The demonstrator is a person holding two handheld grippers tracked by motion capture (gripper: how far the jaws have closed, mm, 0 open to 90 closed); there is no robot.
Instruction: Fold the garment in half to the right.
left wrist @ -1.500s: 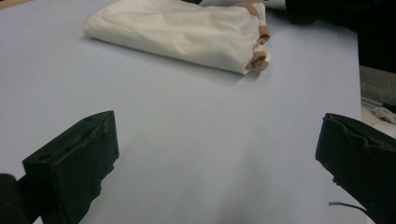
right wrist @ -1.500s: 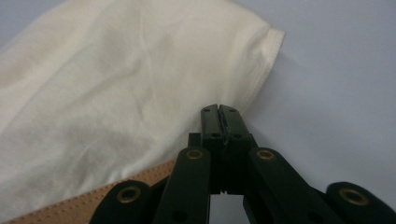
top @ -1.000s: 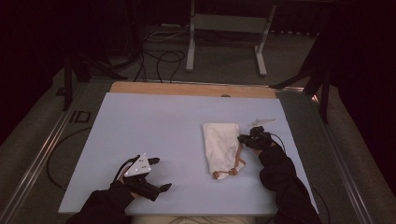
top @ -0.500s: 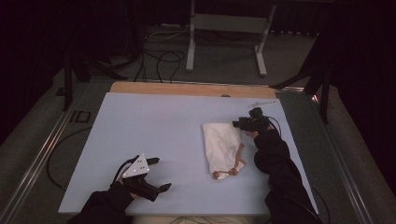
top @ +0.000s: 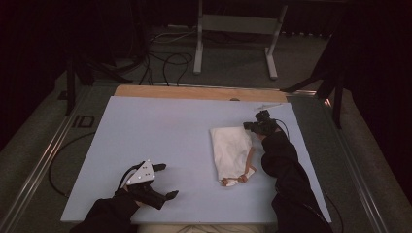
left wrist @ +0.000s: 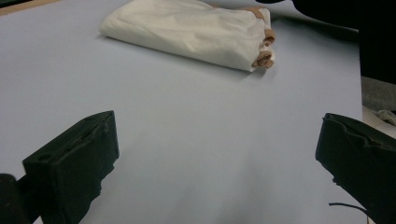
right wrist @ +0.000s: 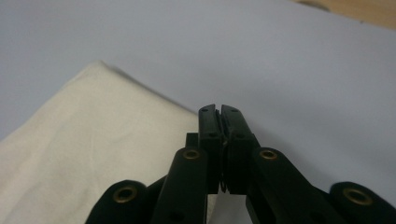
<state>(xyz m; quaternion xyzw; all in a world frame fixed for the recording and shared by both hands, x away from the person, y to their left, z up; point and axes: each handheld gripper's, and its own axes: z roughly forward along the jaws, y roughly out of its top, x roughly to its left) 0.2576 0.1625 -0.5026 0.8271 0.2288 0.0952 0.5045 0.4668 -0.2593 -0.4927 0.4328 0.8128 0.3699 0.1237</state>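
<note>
A folded white cloth bag [top: 232, 148] with tan handles [top: 248, 162] lies right of centre on the pale blue table mat [top: 160, 131]. My right gripper [top: 250, 126] sits at the bag's far right corner. In the right gripper view the jaws [right wrist: 220, 109] have just been closing and now stand pressed together over the bag's edge [right wrist: 70, 140]; no cloth shows between the pads. My left gripper [top: 166, 180] rests near the front left, open, with bare mat between its jaws [left wrist: 217, 123]. The bag [left wrist: 187, 30] lies well beyond it.
A wooden strip [top: 194, 92] borders the mat's far edge. A thin pale object [top: 269, 105] lies at the far right corner. Beyond the table stand a metal frame [top: 233, 24] and floor cables [top: 165, 58]. Metal rails [top: 43, 160] run along the table's sides.
My right gripper has moved away from me along the bag's right edge to its far corner. The left gripper and the bag have stayed put.
</note>
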